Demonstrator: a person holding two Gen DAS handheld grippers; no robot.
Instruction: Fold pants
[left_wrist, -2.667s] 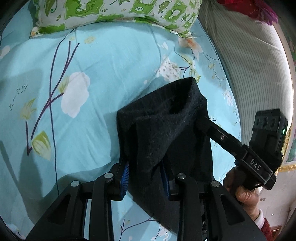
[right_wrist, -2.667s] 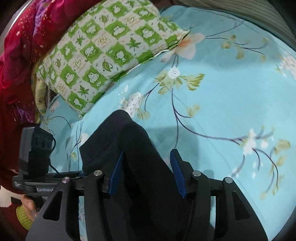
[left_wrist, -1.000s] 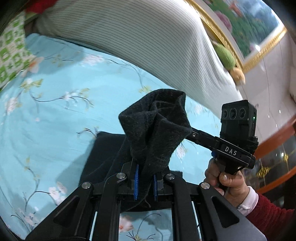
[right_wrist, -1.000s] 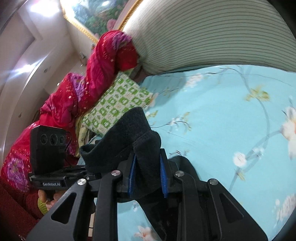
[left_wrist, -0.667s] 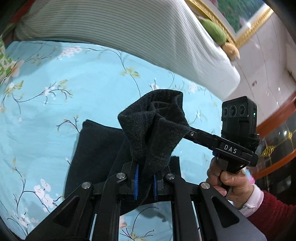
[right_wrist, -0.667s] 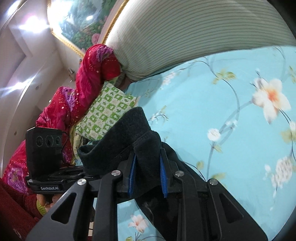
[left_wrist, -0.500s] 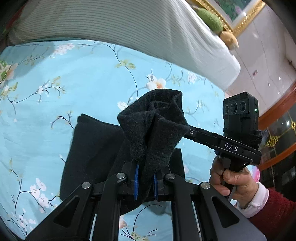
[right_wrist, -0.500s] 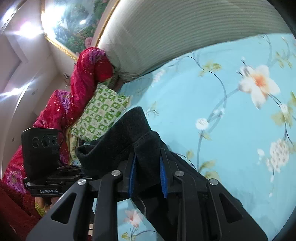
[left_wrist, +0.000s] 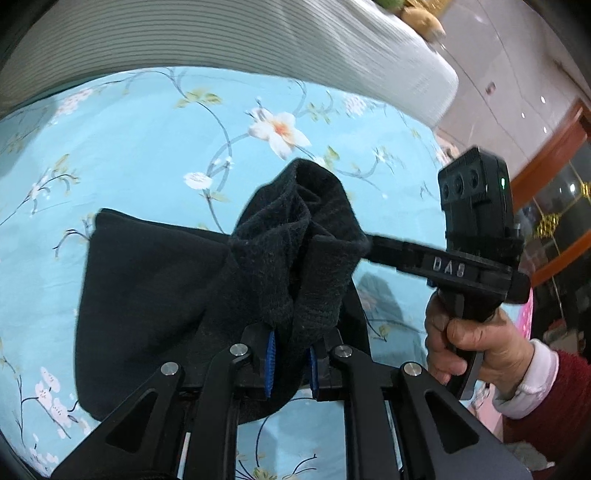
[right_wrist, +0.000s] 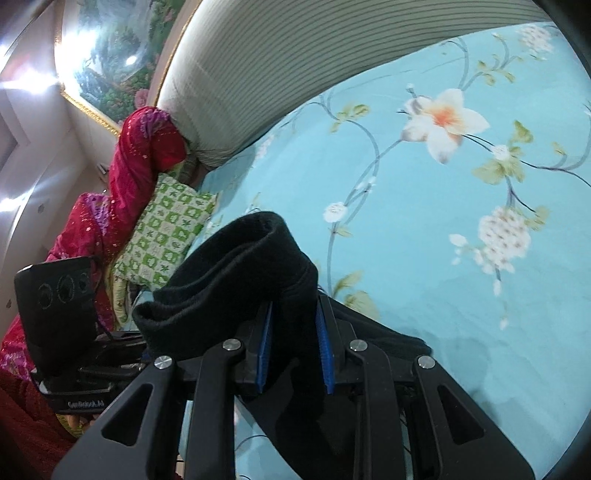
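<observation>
Turquoise floral bedsheet (left_wrist: 147, 147) spreads wide and bare beyond the black fleece pants (left_wrist: 147, 295), with open cloth toward the striped grey-white bolster (left_wrist: 221, 37) that runs along the bed's far edge. In the right wrist view the same sheet (right_wrist: 461, 295) stretches clear to the right, while the left side is crowded by a green-and-white checked pillow (right_wrist: 162, 232) and a heap of crimson patterned fabric (right_wrist: 144, 158) under a gilt-framed landscape painting (right_wrist: 107, 48). A tiled wall and dark red wood trim close the room on the right in the left wrist view.

The lower part of the pants lies flat on the sheet; one end is lifted off it and bunched between both tools. The left claw (left_wrist: 290, 356) is clamped on a thick fold of that raised end, blue pads pressed into the fleece. The right claw (right_wrist: 293, 349) likewise grips a rolled band of the same cloth, which arches above its fingers. Seen from the left wrist, the right claw's black handle with its camera box (left_wrist: 476, 206) juts in from the right, its tip hidden in the fleece, held by a hand (left_wrist: 469, 343) in a dark red sleeve.
</observation>
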